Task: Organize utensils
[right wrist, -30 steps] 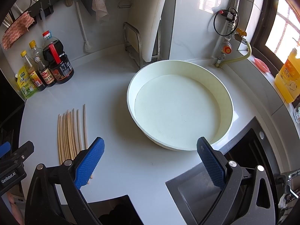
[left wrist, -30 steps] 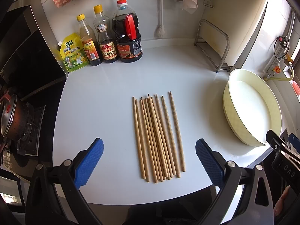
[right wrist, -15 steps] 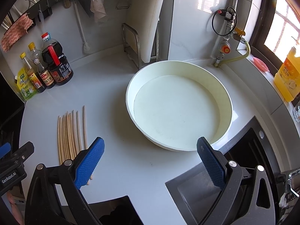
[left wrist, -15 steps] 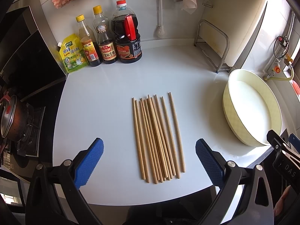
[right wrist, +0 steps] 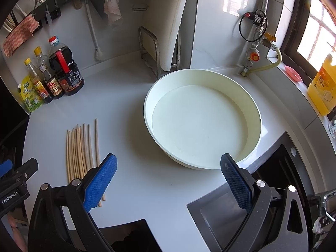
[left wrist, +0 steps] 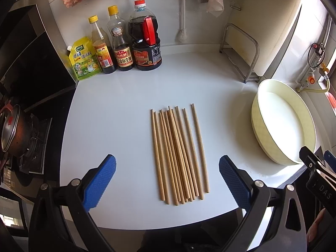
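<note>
Several wooden chopsticks (left wrist: 178, 153) lie side by side on the white counter (left wrist: 117, 117), pointing away from me; they also show at the left of the right wrist view (right wrist: 80, 149). My left gripper (left wrist: 167, 180) is open and empty, hovering above their near ends. A large empty cream basin (right wrist: 202, 117) stands on the counter to the right, also in the left wrist view (left wrist: 283, 124). My right gripper (right wrist: 168, 180) is open and empty, in front of the basin's near rim.
Sauce bottles (left wrist: 145, 40) and a yellow pouch (left wrist: 84, 58) stand at the back left. A metal rack with a cutting board (left wrist: 247, 50) stands at the back. A stove with a pot (left wrist: 12, 132) lies left. A sink (right wrist: 252, 205) lies near right.
Both views have shifted very slightly. The chopsticks and basin have not moved, and both grippers stay open.
</note>
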### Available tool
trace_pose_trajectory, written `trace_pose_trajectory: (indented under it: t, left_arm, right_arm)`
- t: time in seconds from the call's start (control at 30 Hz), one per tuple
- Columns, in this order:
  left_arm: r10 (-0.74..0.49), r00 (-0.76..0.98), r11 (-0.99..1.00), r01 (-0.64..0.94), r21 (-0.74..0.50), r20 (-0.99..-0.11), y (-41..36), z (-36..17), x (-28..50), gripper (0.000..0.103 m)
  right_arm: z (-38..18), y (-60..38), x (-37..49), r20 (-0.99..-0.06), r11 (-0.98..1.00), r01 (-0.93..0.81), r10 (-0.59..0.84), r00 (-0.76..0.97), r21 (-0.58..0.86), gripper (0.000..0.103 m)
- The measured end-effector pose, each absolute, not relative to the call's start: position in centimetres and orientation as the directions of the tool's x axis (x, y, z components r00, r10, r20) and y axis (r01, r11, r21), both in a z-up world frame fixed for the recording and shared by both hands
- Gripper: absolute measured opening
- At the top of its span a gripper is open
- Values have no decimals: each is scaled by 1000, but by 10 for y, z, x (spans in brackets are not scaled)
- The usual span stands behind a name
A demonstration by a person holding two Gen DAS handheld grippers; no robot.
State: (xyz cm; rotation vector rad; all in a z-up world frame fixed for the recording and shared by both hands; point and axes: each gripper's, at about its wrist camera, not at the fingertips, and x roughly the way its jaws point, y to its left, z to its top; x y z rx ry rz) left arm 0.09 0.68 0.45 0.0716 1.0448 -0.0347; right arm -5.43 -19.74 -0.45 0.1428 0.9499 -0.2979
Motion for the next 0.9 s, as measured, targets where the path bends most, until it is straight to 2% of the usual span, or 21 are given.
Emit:
trace_pose_trajectory:
  t: [0.9]
  left_arm:
    - [2, 502, 998, 59, 37, -865, 11, 5, 0, 97]
  right_arm:
    - [-3, -193, -53, -813, 953, 303, -186, 551, -13, 94]
